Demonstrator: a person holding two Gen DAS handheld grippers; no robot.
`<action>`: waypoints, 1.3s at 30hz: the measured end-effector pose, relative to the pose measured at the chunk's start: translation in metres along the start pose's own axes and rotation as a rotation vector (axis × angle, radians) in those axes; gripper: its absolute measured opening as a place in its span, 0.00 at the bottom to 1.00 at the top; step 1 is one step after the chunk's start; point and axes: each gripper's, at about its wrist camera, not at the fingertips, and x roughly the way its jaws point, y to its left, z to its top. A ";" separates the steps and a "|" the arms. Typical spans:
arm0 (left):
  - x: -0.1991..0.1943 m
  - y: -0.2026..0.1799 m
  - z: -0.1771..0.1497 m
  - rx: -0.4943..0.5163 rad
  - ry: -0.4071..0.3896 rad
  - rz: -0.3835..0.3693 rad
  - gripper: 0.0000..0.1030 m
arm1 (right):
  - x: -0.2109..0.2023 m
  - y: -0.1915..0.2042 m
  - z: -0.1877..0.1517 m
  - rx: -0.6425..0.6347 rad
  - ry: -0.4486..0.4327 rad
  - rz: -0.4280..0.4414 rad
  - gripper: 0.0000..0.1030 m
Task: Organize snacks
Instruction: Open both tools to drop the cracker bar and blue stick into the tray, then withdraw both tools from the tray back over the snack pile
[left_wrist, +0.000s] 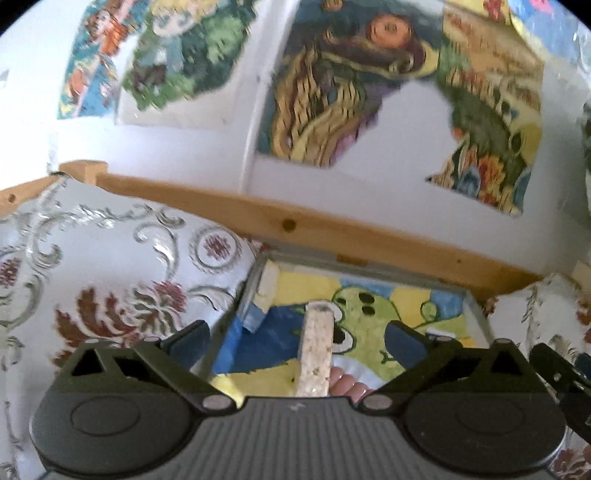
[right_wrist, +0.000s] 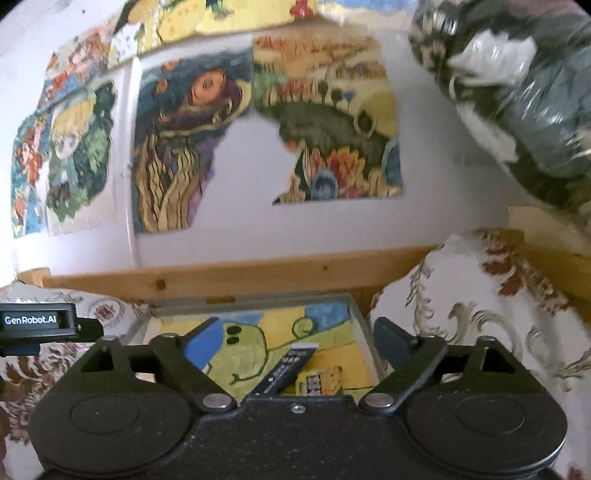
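A shallow grey-rimmed tray (left_wrist: 236, 306) with a painted green frog on its floor lies below both grippers. In the left wrist view a pale speckled snack bar (left_wrist: 314, 350) stands on end over the tray, with a person's fingertips (left_wrist: 347, 386) at its base. My left gripper (left_wrist: 297, 339) is open, its jaws wide apart on either side of the bar and not touching it. My right gripper (right_wrist: 299, 339) is open over the tray (right_wrist: 364, 328). Below it lie a dark blue snack packet (right_wrist: 288, 369) and a small yellow packet (right_wrist: 321, 382).
Floral cushions (left_wrist: 110, 266) (right_wrist: 480, 314) flank the tray on both sides. A wooden rail (left_wrist: 295, 225) runs behind it below a white wall with paintings. A plastic-wrapped bundle (right_wrist: 524, 92) hangs at the upper right. The left gripper's body (right_wrist: 37, 321) shows at the left edge.
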 end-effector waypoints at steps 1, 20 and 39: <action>-0.007 0.001 0.001 -0.001 -0.010 0.004 1.00 | -0.007 0.000 0.003 0.003 -0.010 0.004 0.95; -0.136 0.022 -0.042 0.065 -0.133 0.036 1.00 | -0.153 0.004 -0.018 0.049 -0.100 0.048 0.99; -0.198 0.080 -0.099 0.144 0.028 0.114 1.00 | -0.227 0.043 -0.066 -0.005 0.087 0.068 0.99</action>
